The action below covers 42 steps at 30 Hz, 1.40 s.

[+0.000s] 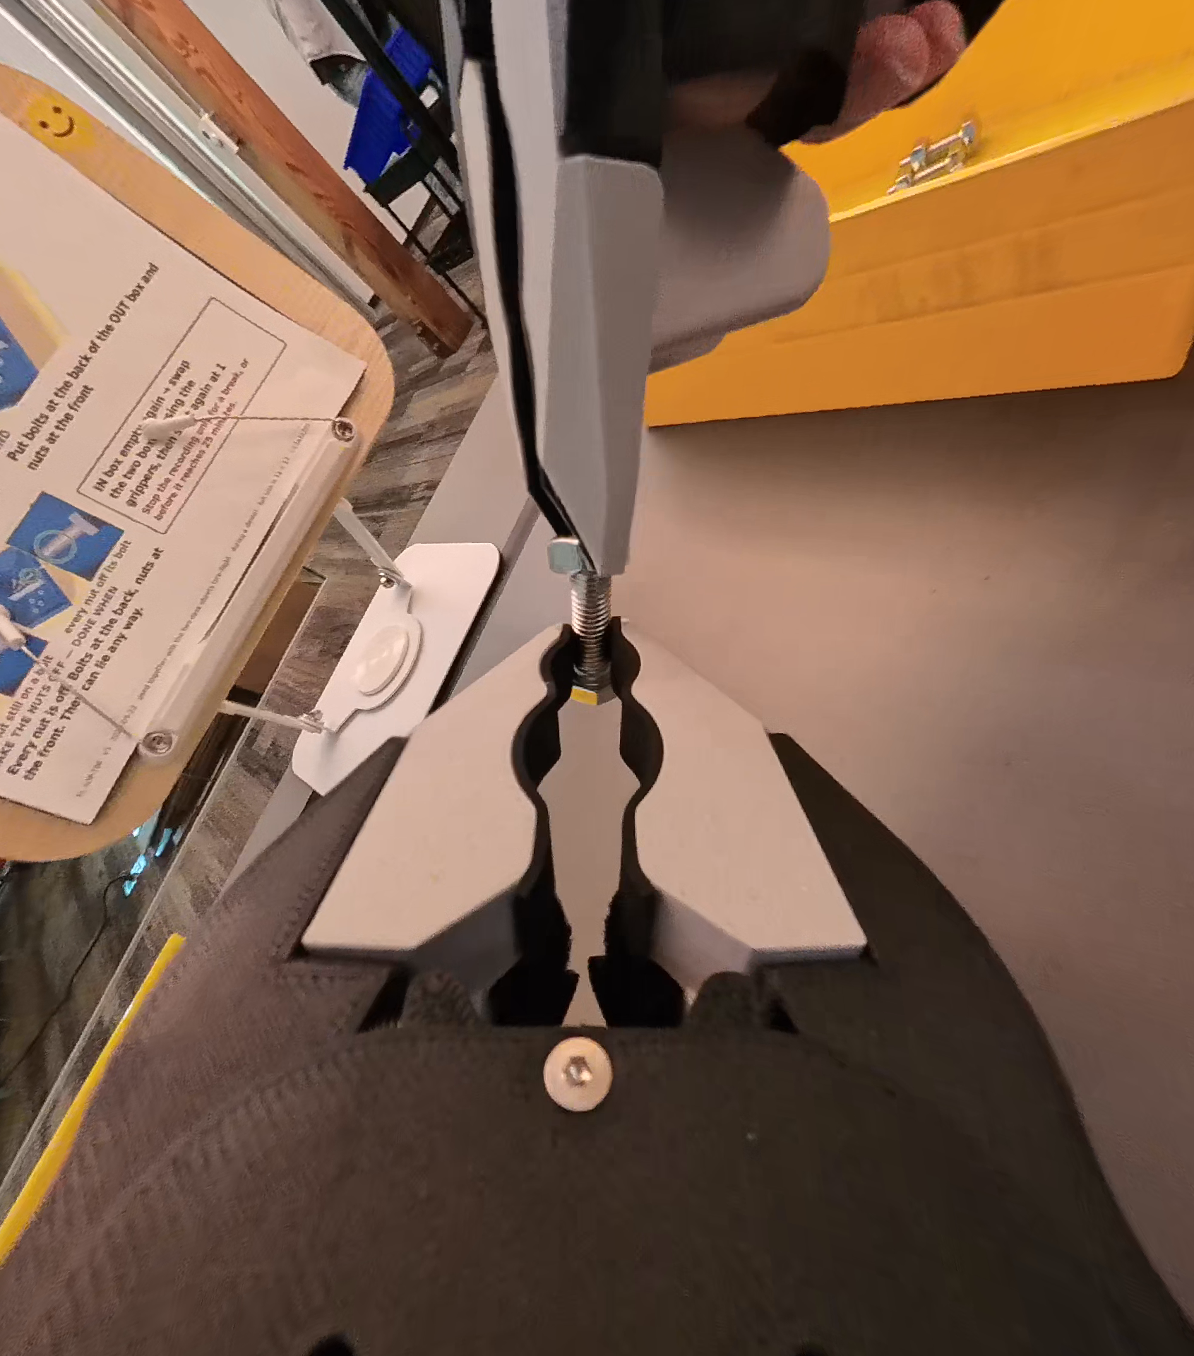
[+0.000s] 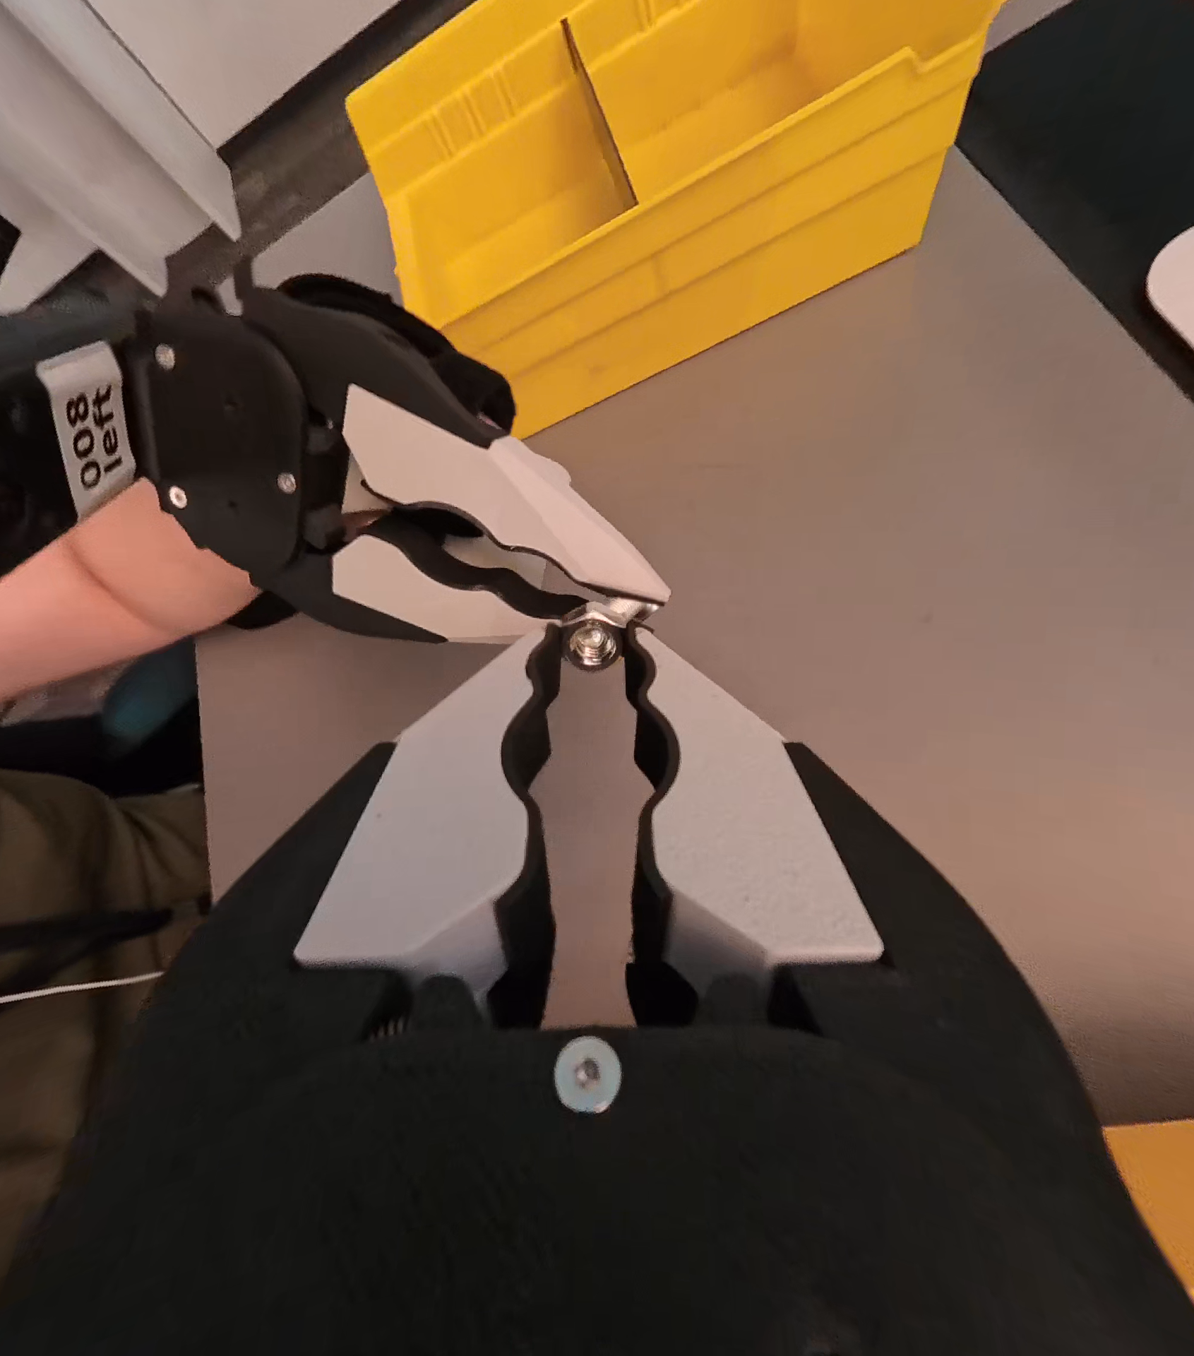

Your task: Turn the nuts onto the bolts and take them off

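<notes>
The left gripper is closed at its tips on the threaded shaft of a bolt. A nut sits on the shaft just inside the tips, between the black wavy pads. The bolt points away from the camera, held in the air above the grey table.

The right gripper comes in from above in the left wrist view. Its tips are pinched on the square-looking head end of the bolt. In the right wrist view, the right gripper is nearly closed, with the round end of the bolt seated between its fingertips. The left gripper crosses from the left and meets it at the same point.

A yellow bin with a divider stands on the table behind the grippers. In the left wrist view, more bolts lie inside the yellow bin. An instruction sheet on a wooden board stands to the left of the table.
</notes>
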Motion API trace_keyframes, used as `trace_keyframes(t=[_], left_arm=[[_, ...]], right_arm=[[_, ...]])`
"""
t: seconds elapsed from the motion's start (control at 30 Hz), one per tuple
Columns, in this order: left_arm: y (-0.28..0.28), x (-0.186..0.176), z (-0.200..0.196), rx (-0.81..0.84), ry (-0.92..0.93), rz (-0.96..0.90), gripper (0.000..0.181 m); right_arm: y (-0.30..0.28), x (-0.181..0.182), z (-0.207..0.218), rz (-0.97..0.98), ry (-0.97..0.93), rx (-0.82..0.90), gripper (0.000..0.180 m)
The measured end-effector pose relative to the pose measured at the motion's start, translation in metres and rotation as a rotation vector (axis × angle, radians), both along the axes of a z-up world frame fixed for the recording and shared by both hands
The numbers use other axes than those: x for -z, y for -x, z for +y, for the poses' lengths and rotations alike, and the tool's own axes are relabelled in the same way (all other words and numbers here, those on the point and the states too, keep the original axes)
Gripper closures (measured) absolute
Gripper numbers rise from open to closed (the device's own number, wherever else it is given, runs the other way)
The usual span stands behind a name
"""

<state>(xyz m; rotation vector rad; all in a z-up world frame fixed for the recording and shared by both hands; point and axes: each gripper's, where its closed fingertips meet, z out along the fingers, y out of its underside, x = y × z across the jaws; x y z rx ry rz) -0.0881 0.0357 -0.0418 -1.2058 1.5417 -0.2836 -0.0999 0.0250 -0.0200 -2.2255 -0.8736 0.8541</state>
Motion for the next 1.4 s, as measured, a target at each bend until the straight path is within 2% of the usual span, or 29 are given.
trace_keyframes(t=[0.27, 0.47, 0.6, 0.83, 1.4], left_arm=[[0.003, -0.004, 0.011, -0.08, -0.009, -0.016, 0.174], [0.005, 0.002, 0.018, -0.135, 0.024, 0.01, 0.173], [0.007, 0.0, 0.021, -0.164, -0.008, 0.013, 0.173], [0.009, -0.007, 0.023, -0.177, -0.151, 0.017, 0.174], [0.009, -0.004, 0.025, -0.183, -0.069, 0.004, 0.173]], right_arm=[[0.003, -0.005, 0.011, 0.076, 0.06, 0.115, 0.164], [0.003, 0.001, 0.018, 0.002, 0.023, 0.193, 0.164], [0.004, -0.001, 0.021, 0.048, 0.06, 0.241, 0.164], [0.005, -0.004, 0.019, 0.091, 0.087, 0.239, 0.164], [0.006, -0.002, 0.024, 0.034, 0.018, 0.238, 0.164]])
